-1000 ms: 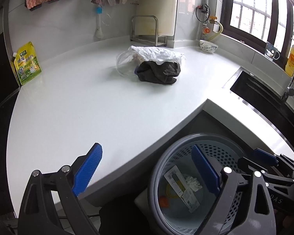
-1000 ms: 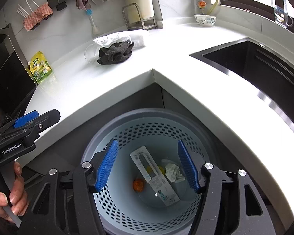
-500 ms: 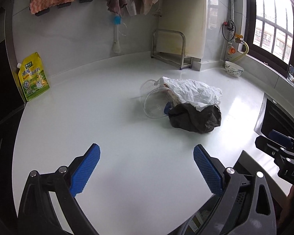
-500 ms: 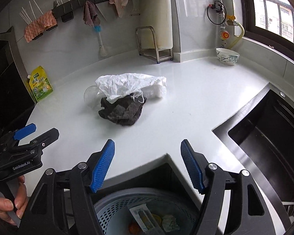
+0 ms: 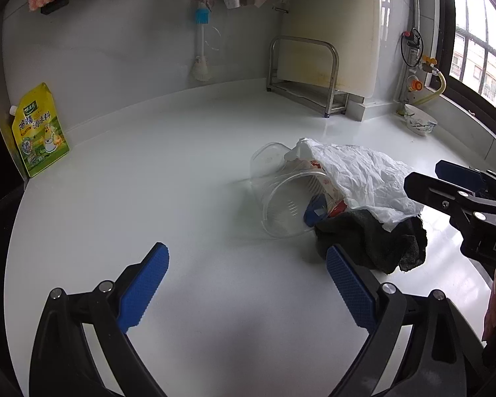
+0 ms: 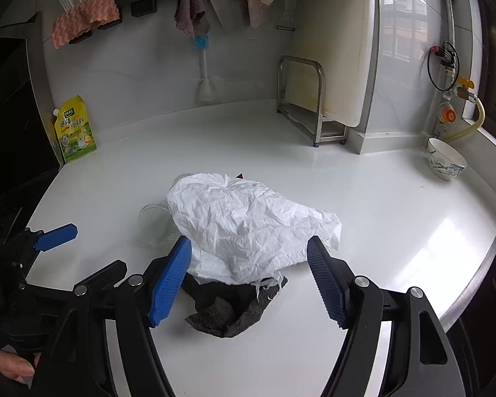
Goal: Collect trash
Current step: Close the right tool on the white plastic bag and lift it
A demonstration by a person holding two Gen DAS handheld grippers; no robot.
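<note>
Right gripper (image 6: 248,274): jaws wide, just been opening, holding nothing; the white bag's near edge lies between the pads, untouched.
Left gripper (image 5: 246,286): wide, empty, over bare desk.
White bag (image 6: 248,225): crumpled plastic, draped over a dark cloth (image 6: 234,311) and a clear cup (image 5: 281,192) lying on its side.
Pile's place: mid-desk, just ahead of both grippers.
Desk (image 5: 132,198): white, open all round the pile; yellow pouch (image 5: 38,130) at left wall, bowl (image 6: 444,163) at right, metal rack (image 6: 310,112) behind.
</note>
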